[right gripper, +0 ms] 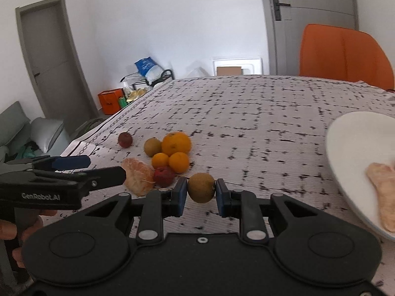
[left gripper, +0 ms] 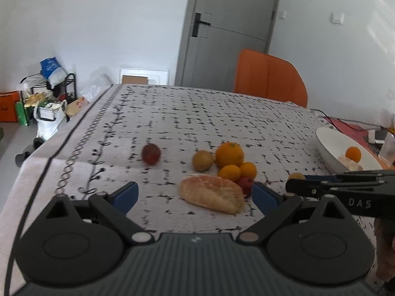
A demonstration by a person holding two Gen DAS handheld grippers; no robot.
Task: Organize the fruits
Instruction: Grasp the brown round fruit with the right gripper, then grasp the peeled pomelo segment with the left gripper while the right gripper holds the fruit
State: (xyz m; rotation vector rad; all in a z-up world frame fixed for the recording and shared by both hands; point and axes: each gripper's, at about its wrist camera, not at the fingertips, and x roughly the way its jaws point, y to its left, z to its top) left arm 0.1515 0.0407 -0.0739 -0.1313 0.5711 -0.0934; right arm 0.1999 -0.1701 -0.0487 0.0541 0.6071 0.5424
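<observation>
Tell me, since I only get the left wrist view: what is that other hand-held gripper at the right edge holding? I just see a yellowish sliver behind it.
Observer: The right hand-held gripper is shut on a round brownish-green fruit, with one pad on each side.
Operator: And how does my own one look from outside?
Observer: The left hand-held gripper has its jaws open, and bare fingers wrap its handle.
Operator: Is there anything left of the table that I miss?
Observer: A second grey door, with grey cushions near its foot.
</observation>
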